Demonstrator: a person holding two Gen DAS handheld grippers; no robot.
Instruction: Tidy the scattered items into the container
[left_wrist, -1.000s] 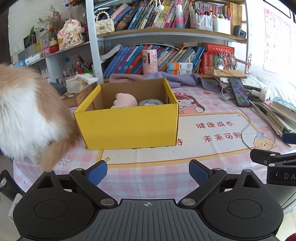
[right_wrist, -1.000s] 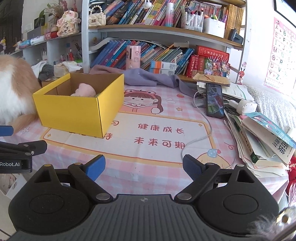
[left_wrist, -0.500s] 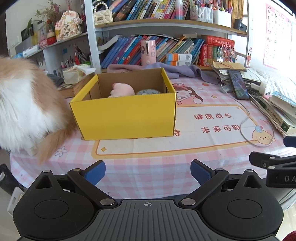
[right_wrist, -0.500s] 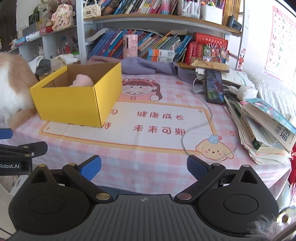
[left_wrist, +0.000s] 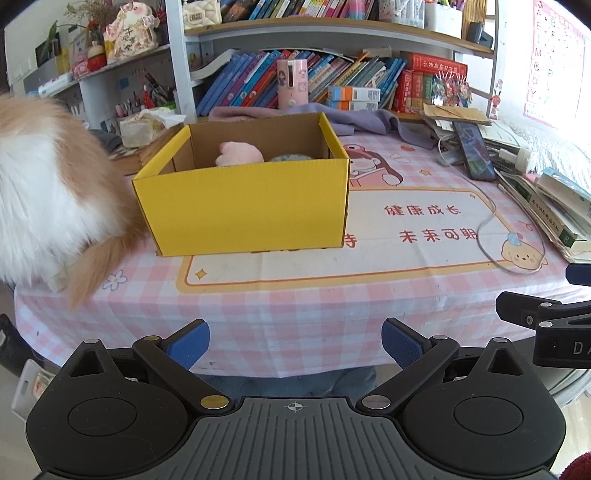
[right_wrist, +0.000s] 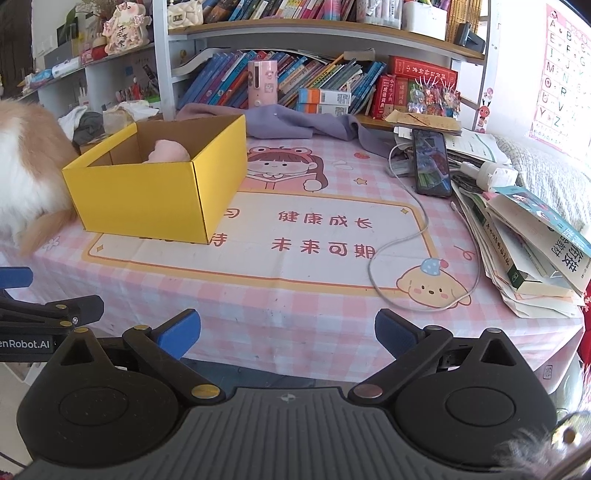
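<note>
A yellow cardboard box (left_wrist: 243, 206) stands open on the pink checked tablecloth (left_wrist: 295, 295); it also shows in the right wrist view (right_wrist: 147, 195). Inside it lie a pink plush toy (left_wrist: 238, 153), also in the right wrist view (right_wrist: 168, 151), and a round greyish item (left_wrist: 291, 158). My left gripper (left_wrist: 295, 341) is open and empty, off the table's front edge. My right gripper (right_wrist: 288, 332) is open and empty, also off the front edge, right of the left one.
A fluffy orange-and-white cat (left_wrist: 48, 192) sits against the box's left side. A phone (right_wrist: 430, 162), a white cable (right_wrist: 402, 240), a charger (right_wrist: 487, 173) and stacked books (right_wrist: 532, 251) fill the table's right. A purple cloth (right_wrist: 295, 123) and bookshelves stand behind.
Both grippers have pulled back and risen from the table; the box looks farther away and the table's front edge now shows. Both stay open and empty.
</note>
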